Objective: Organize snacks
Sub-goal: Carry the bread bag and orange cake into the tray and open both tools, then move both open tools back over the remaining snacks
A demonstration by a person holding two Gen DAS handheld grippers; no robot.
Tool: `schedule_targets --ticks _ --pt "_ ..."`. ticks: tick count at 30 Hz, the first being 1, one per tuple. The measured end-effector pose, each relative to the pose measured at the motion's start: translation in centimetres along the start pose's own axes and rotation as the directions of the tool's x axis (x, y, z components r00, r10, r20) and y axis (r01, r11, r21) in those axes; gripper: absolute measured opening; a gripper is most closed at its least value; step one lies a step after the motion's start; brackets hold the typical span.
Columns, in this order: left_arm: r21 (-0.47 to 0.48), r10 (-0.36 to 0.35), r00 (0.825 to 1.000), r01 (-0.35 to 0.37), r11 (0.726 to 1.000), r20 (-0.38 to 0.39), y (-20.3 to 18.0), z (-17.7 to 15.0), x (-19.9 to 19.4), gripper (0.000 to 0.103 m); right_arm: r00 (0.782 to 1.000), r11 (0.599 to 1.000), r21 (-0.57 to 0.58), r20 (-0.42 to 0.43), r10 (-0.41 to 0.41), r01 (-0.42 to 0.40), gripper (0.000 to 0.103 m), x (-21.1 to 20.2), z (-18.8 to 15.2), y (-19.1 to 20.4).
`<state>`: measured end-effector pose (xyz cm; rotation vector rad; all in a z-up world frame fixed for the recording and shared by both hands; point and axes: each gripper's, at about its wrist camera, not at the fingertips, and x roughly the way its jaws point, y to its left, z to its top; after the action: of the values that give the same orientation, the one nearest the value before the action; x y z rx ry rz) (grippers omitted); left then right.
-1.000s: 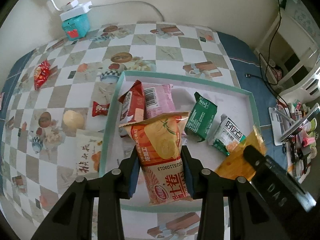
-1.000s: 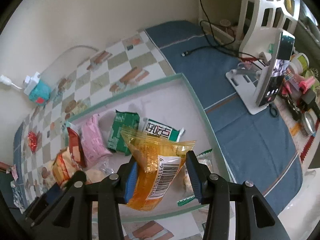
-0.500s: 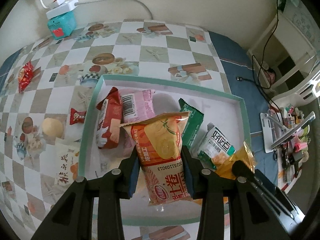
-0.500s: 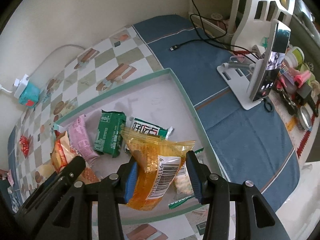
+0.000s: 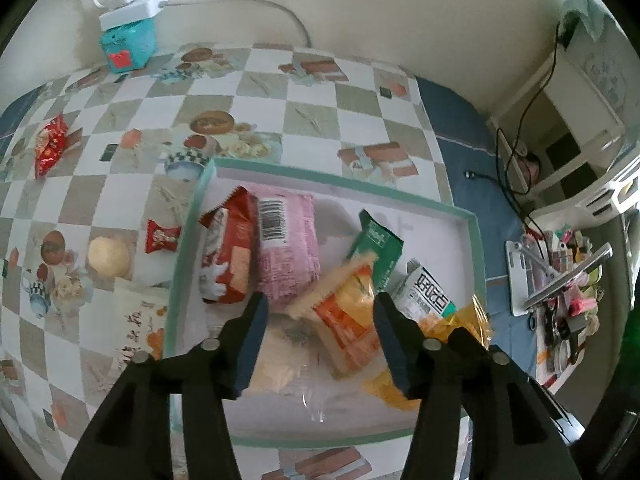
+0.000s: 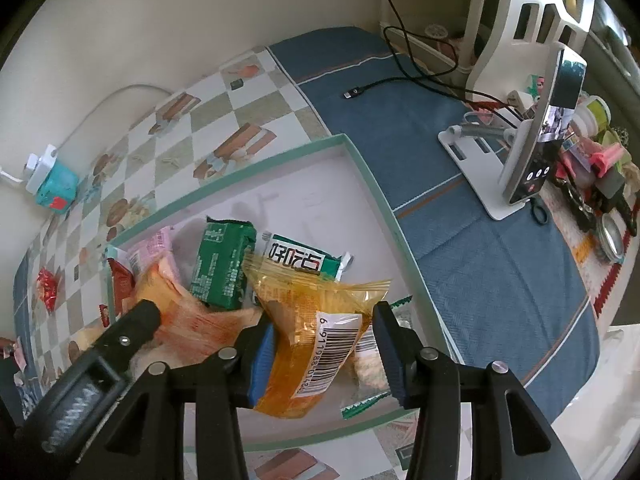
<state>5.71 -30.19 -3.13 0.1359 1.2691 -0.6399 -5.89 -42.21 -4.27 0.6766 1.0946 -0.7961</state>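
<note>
A table against a cream wall carries a checked cloth (image 5: 280, 92) on its left part and a blue cloth (image 6: 460, 184) on its right. A white tray (image 5: 400, 210) with a teal rim lies across the two.

Left of the tray, on the checked cloth: a teal box (image 5: 128, 42) under a white plug by the wall, a red packet (image 5: 48, 148), a round bun (image 5: 109, 257) and a small red sweet (image 5: 162, 236).

In the tray, from the left: a red pack (image 5: 232, 256), a pink pack (image 5: 286, 252), a green pack (image 5: 378, 248) and a white pack (image 5: 426, 290).

Left gripper (image 5: 320, 340): its jaws have just been opening and now stand apart over the tray. The orange chip bag (image 5: 348, 316) lies tilted and blurred between them, resting against the right pad and clear of the left one; it is released.

Right gripper (image 6: 326, 354): it hangs over the tray's near right part. The yellow bag (image 6: 316, 332), barcode up, stands between its fingers. The left blue pad touches the bag; the right pad (image 6: 390, 356) shows a gap. Whether the bag is clamped cannot be told.

Right of the tray, on the blue cloth: a black cable (image 6: 384, 80), a phone (image 6: 554, 124) on a white stand, then small clutter at the table's edge.
</note>
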Motion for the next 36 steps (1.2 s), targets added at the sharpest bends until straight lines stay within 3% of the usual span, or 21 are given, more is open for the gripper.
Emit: schedule_targets --ticks 6,9,11,17,21,23,30,36 --pt "-0.053 0.051 0.998 -0.049 0.997 0.029 2.7 0.8 -1.2 0.062 1.000 1.000 0.011 0.012 0.011 -0.011 0.065 -0.3 0.1 0.0" --pt "-0.070 0.099 0.994 -0.096 0.993 0.045 4.3 1.0 -1.7 0.079 1.000 1.000 0.015 0.016 0.011 -0.011 0.067 -0.4 0.1 0.1" --pt "-0.079 0.134 0.989 -0.129 0.988 0.061 5.4 1.1 -2.0 0.082 1.000 1.000 0.016 0.021 0.005 -0.005 0.073 -0.5 0.1 0.2" --pt "-0.090 0.233 0.967 -0.224 0.970 0.104 8.2 1.5 -3.1 0.094 0.998 1.000 -0.009 0.056 0.011 -0.011 0.089 -1.0 0.0 1.2" --pt "-0.118 0.286 0.949 -0.272 0.955 0.132 10.4 1.9 -4.3 0.096 0.995 0.999 -0.043 0.092 0.025 -0.022 0.092 -1.8 -0.1 2.7" --pt "-0.137 0.303 0.942 -0.284 0.949 0.144 11.7 2.0 -5.0 0.096 0.993 0.998 -0.055 0.110 0.044 -0.038 0.103 -2.3 -0.2 3.7" --pt "-0.203 0.375 0.914 -0.342 0.918 0.154 17.1 2.2 -7.4 0.096 0.984 0.989 -0.129 0.156 0.087 -0.067 0.103 -3.6 -0.9 8.0" --pt "-0.245 0.467 0.874 -0.427 0.870 0.135 22.0 2.0 -9.2 0.096 0.978 0.976 -0.185 0.148 0.147 -0.119 0.103 -3.6 -2.3 12.6"
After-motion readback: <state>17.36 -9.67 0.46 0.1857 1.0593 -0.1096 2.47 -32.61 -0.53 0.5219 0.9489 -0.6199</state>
